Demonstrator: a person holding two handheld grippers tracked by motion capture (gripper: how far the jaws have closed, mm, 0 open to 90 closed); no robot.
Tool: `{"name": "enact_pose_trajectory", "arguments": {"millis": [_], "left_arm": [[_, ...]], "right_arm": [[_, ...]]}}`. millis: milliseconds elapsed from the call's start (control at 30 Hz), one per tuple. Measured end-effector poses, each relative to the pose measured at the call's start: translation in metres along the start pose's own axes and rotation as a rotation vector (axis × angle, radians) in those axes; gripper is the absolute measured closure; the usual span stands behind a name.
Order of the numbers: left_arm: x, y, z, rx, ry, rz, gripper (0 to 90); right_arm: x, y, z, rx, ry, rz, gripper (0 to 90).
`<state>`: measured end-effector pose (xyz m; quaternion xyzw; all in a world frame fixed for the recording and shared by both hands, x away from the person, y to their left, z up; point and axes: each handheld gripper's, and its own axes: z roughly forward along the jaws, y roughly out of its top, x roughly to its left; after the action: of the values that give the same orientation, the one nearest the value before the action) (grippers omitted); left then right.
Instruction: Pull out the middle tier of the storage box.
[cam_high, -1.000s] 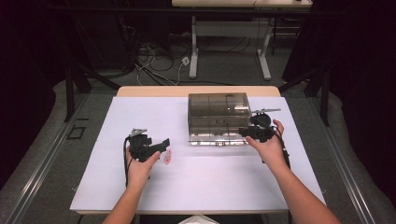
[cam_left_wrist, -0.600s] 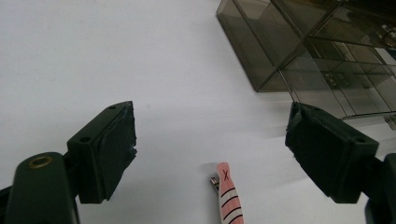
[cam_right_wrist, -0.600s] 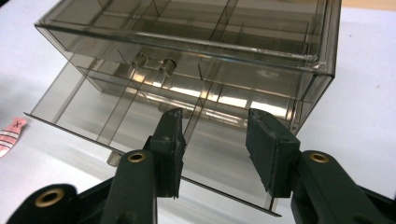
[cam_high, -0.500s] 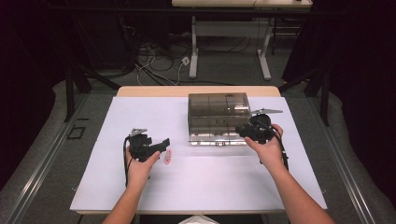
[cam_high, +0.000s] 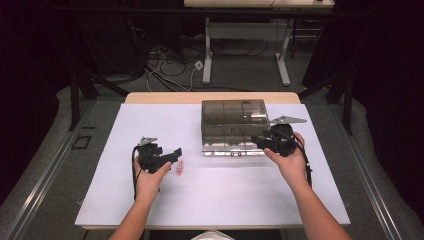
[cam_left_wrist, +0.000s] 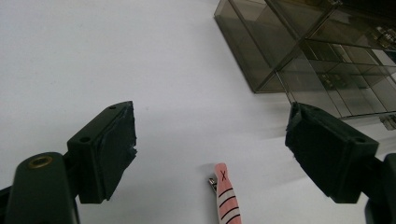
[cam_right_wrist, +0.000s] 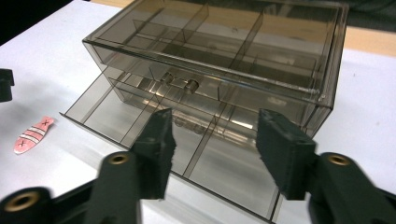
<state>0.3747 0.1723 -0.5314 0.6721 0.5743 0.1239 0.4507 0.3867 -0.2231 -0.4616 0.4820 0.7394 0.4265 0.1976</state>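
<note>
fish-shaped clip (cam_left_wrist: 225, 195) lying on the worktop (cam_high: 125, 130) between wide, empty left tool (cam_left_wrist: 210, 154) jaws, drawer (cam_right_wrist: 154, 135) pulled out, right tool (cam_right_wrist: 212, 149) just opening, empty; next, closing on clip.

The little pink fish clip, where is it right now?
In the high view, the pink fish clip lies flat on the white table, just right of the left tongs and left of the smoky drawer box; nothing holds it.
</note>
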Motion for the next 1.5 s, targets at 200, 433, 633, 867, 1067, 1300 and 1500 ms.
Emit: {"name": "enact_pose_trajectory", "arguments": {"millis": [200, 433, 633, 867, 1067, 1300, 1500], "left_arm": [[0.000, 0.001, -0.002, -0.006, -0.002, -0.001, 16.7], [0.000, 0.003, -0.005, -0.011, -0.003, 0.003, 16.7], [0.001, 0.006, -0.007, -0.012, -0.005, 0.009, 16.7], [0.002, 0.009, -0.012, -0.017, 0.003, 0.023, 16.2], [0.002, 0.011, -0.014, -0.017, 0.007, 0.026, 16.0], [-0.001, 0.013, -0.016, -0.025, 0.031, 0.061, 15.6], [-0.004, 0.013, -0.017, -0.008, 0.032, 0.089, 13.8]], "right_arm": [[0.001, -0.001, -0.002, -0.017, 0.033, -0.037, 39.2], [0.004, -0.002, -0.006, 0.002, 0.026, -0.086, 31.8], [0.000, -0.005, -0.007, -0.005, 0.034, -0.078, 16.8], [-0.010, -0.006, -0.012, -0.036, 0.005, -0.043, 6.5], [-0.017, -0.006, -0.016, -0.053, 0.001, -0.033, 1.1], [-0.019, -0.008, -0.021, -0.074, -0.011, -0.036, 0.0], [-0.019, -0.009, -0.022, -0.094, -0.042, -0.052, 0.0]]}}
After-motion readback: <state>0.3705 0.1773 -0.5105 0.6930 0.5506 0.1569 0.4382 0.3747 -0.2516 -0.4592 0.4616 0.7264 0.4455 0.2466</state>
